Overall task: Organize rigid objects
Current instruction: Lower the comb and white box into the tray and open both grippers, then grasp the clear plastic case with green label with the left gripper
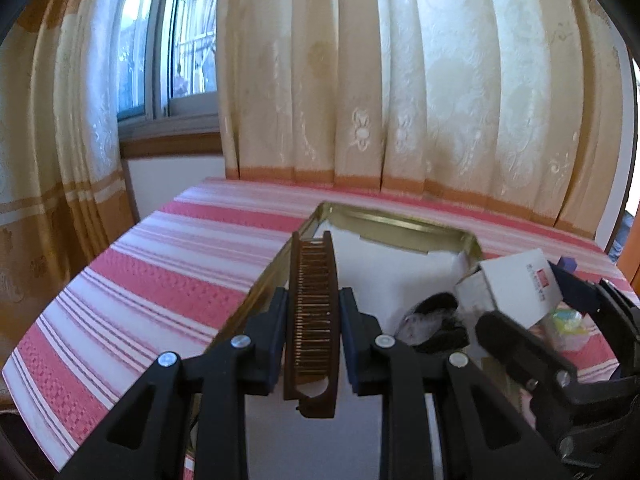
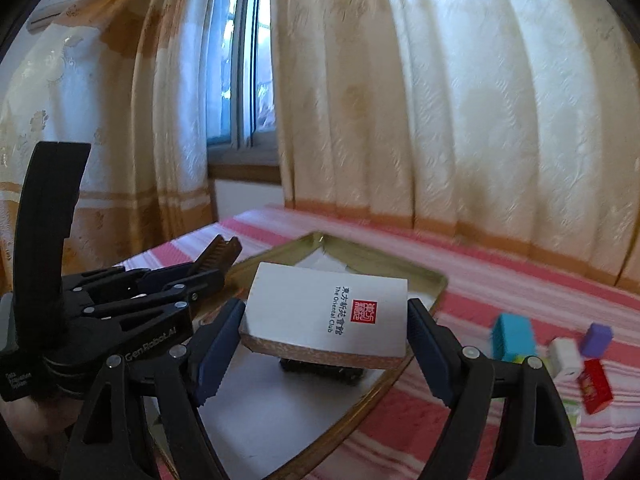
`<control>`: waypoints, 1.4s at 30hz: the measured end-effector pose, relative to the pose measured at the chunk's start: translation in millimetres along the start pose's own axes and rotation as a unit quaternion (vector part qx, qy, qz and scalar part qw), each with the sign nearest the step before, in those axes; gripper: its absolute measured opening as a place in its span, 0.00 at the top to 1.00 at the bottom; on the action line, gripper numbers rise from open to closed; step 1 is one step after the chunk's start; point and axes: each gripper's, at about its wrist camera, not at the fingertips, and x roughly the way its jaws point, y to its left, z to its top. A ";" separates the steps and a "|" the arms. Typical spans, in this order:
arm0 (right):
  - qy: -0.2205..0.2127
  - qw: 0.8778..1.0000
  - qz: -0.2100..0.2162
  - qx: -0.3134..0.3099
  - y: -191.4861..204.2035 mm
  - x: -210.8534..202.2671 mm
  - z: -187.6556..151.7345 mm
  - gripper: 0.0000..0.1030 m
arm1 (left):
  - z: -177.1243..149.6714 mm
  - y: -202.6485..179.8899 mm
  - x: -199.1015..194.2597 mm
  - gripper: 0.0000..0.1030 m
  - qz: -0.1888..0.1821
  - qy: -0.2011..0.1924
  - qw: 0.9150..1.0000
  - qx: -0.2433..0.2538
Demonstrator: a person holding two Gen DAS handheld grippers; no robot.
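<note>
We had the brown comb [image 1: 311, 312] clamped between the fingers of our left gripper [image 1: 313, 322], held above the near-left edge of the gold tray [image 1: 416, 227] that lay just ahead of both grippers, while our right gripper [image 2: 326, 334] pinched the white box [image 2: 326, 312] by its two ends over the tray's middle. Under the box a dark object [image 2: 320, 368] already rested on the tray's white lining, so we judged the sorting only partly done. Both held pieces had yet to be set down, and several small blocks, among them a teal block [image 2: 513, 336], a purple block [image 2: 596, 338] and a red packet [image 2: 596, 390], lay on the striped cloth [image 1: 160, 280] to the right of our right gripper.
</note>
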 end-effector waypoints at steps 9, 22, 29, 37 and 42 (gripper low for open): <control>0.037 0.999 0.018 0.035 -6.8 14.3 -8.3 0.07 | -6.9 6.5 5.5 0.28 0.015 0.024 0.999 -0.015; 0.021 0.997 -0.056 0.048 -64.7 -55.6 -28.6 0.06 | -12.7 -61.5 -26.5 0.04 -0.017 -0.009 1.000 0.019; 0.024 0.983 -0.171 0.067 -137.3 -104.5 -45.8 0.06 | -16.7 -132.2 -27.6 0.00 -0.070 0.003 0.996 0.055; 0.004 0.961 -0.251 0.119 -199.1 -146.4 -59.5 0.06 | -27.2 -214.6 -4.5 0.00 -0.113 0.064 0.986 0.108; 0.007 0.956 -0.263 0.132 -212.9 -154.2 -70.8 0.06 | -28.5 -248.8 6.6 0.00 -0.134 0.087 0.980 0.116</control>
